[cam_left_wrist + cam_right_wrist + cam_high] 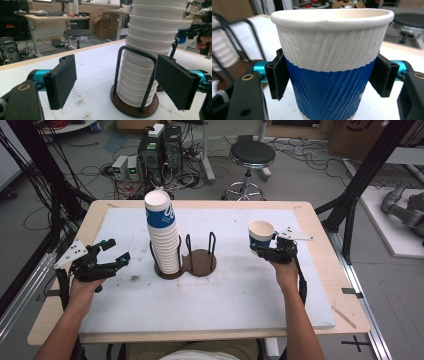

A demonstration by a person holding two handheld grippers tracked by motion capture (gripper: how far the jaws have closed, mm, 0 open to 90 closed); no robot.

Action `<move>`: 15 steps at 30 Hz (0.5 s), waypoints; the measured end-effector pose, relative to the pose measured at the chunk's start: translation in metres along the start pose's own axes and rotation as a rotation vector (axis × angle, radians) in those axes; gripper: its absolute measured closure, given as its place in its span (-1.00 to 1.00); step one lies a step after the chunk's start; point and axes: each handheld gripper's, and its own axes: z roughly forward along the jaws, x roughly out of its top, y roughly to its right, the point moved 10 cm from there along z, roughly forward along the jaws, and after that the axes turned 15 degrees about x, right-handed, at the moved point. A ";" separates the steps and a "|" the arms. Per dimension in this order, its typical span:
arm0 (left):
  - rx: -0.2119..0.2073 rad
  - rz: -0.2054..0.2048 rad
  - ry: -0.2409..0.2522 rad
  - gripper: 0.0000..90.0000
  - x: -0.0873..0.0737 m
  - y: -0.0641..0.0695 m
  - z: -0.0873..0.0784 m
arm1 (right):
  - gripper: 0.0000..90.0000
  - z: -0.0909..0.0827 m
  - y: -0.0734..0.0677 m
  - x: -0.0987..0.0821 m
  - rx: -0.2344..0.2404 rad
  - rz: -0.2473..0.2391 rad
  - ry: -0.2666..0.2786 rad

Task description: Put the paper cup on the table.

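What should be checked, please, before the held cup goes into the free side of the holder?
1. Right gripper clamped on paper cup: ok.
2. Cup upright, rim undamaged: small dent in the rim, otherwise ok.
3. Free ring of the holder unoccupied: ok.
4. Left gripper open, holding nothing: ok.
5. Cup stack steady in its ring: leans slightly, cannot tell.

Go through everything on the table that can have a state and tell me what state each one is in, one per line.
Left gripper: open, nothing between its fingers.
Right gripper: shut on the single cup, fingers pressing its sides.
Single cup: upright, held above the table.
Cup stack: upright in the holder's left ring.
Holder: right ring vacant.
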 end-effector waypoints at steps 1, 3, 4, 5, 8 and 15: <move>0.006 0.002 -0.004 -0.60 -0.002 -0.001 0.000 | -0.40 0.003 0.004 -0.003 -0.011 0.006 -0.011; 0.004 0.006 -0.013 -0.60 -0.004 -0.001 0.001 | -0.40 0.007 0.013 -0.010 -0.035 0.036 -0.020; 0.003 0.009 -0.018 -0.59 -0.005 0.000 0.001 | -0.40 0.008 0.016 -0.011 -0.037 0.051 -0.017; 0.002 0.013 -0.021 -0.59 -0.006 0.000 0.001 | -0.40 0.009 0.020 -0.014 -0.043 0.070 -0.016; -0.009 0.014 -0.028 -0.59 -0.007 0.002 0.002 | -0.40 0.013 0.024 -0.020 -0.046 0.080 -0.038; -0.007 0.016 -0.025 -0.59 -0.007 0.002 0.001 | -0.40 0.016 0.034 -0.032 -0.069 0.113 -0.051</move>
